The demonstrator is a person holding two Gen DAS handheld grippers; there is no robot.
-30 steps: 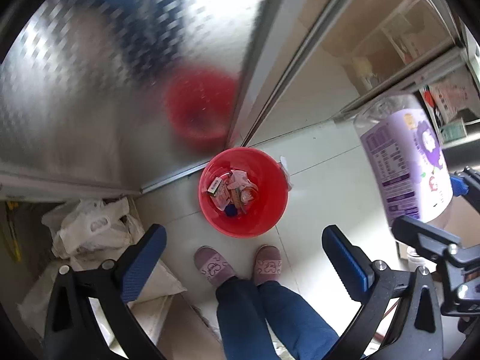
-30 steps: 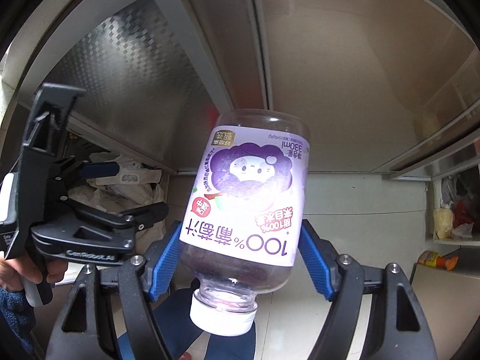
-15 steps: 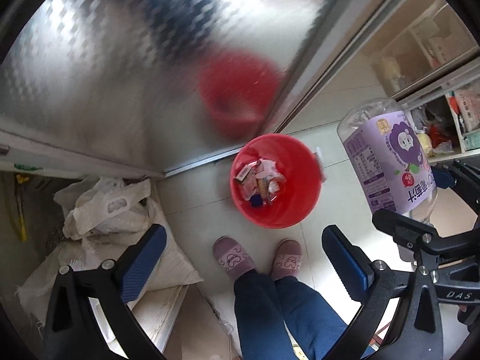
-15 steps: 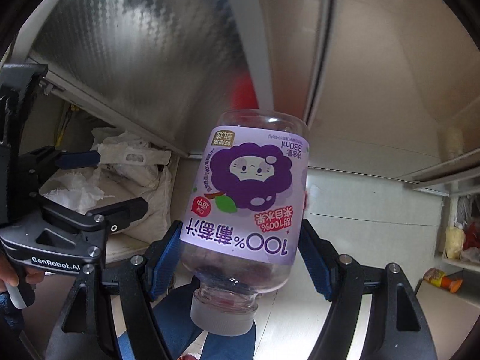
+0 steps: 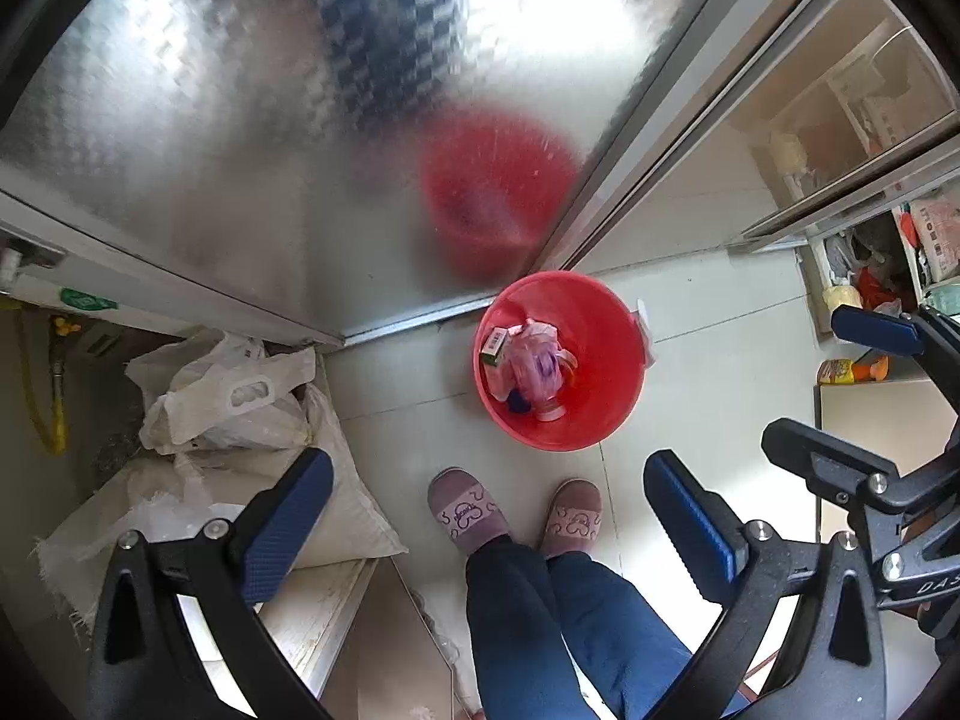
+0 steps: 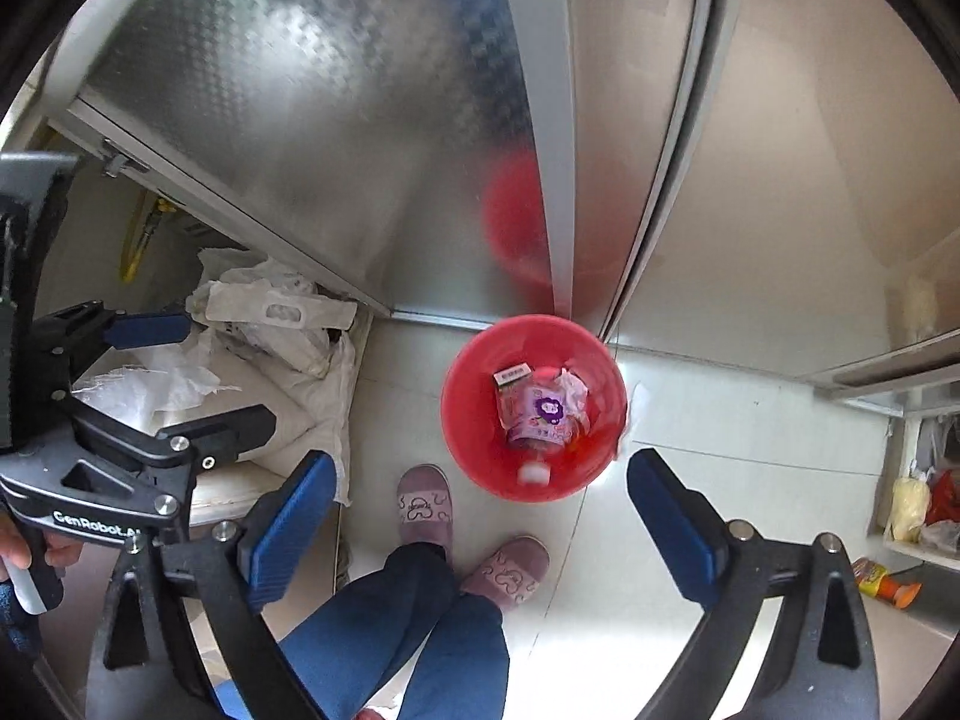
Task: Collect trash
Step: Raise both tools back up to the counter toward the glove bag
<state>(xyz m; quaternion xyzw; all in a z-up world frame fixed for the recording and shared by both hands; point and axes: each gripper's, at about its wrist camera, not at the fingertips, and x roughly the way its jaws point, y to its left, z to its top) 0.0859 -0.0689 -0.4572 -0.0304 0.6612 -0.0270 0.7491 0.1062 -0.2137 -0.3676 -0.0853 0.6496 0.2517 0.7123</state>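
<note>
The purple-labelled bottle [image 6: 537, 420] that my right gripper [image 6: 480, 522] clamped a second ago has left it and now lies in the red bucket [image 6: 606, 360] at the centre of the right wrist view, on top of the wrappers, cap toward the lower edge. The right jaws are opening with nothing between them, and my left gripper [image 5: 489, 525] hangs open and empty over the slippers low in its own view, so I judge this drop-off step done. Next I need to swing away from the bucket, find another piece of trash, and line open jaws up on it.
</note>
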